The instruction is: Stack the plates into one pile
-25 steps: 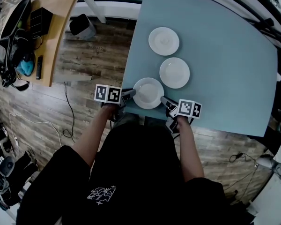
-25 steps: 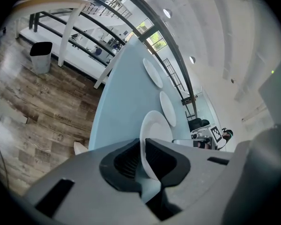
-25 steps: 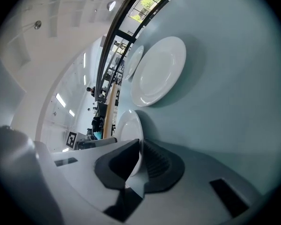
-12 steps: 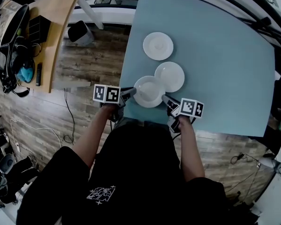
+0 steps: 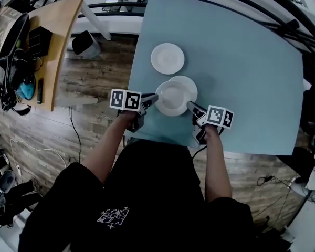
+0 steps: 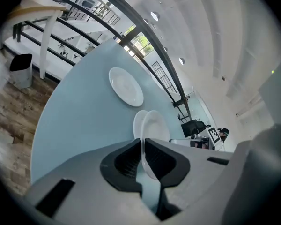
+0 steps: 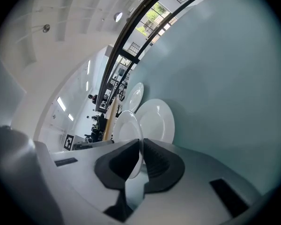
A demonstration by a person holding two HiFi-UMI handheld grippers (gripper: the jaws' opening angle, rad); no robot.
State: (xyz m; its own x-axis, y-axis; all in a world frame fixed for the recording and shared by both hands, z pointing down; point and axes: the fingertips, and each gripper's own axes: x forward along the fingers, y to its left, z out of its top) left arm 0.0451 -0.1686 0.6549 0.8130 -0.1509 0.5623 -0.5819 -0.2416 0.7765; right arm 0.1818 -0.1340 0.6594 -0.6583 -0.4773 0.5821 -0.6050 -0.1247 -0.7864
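Observation:
Three white plates are on or over the pale blue table (image 5: pixel 252 77). Both grippers hold the nearest plate (image 5: pixel 171 98) lifted by its rim: my left gripper (image 5: pixel 153 97) is shut on its left edge, my right gripper (image 5: pixel 190 106) on its right edge. This plate hangs partly over the middle plate (image 5: pixel 188 84); the far plate (image 5: pixel 167 58) lies apart behind. In the left gripper view the held plate's (image 6: pixel 153 130) rim sits between the pads of the left gripper (image 6: pixel 143 156). In the right gripper view the held plate (image 7: pixel 126 135) is clamped in the right gripper (image 7: pixel 141 156), beside the middle plate (image 7: pixel 157 121).
The table's left edge drops to wood flooring. A black bin (image 5: pixel 84 44) and a wooden desk (image 5: pixel 55 30) with bags (image 5: pixel 16 62) stand to the left. Cables (image 5: pixel 73 130) trail on the floor. A black railing runs behind the table.
Both grippers have carried the near plate up and away from the table's front edge. It now overlaps the middle plate instead of lying beside it.

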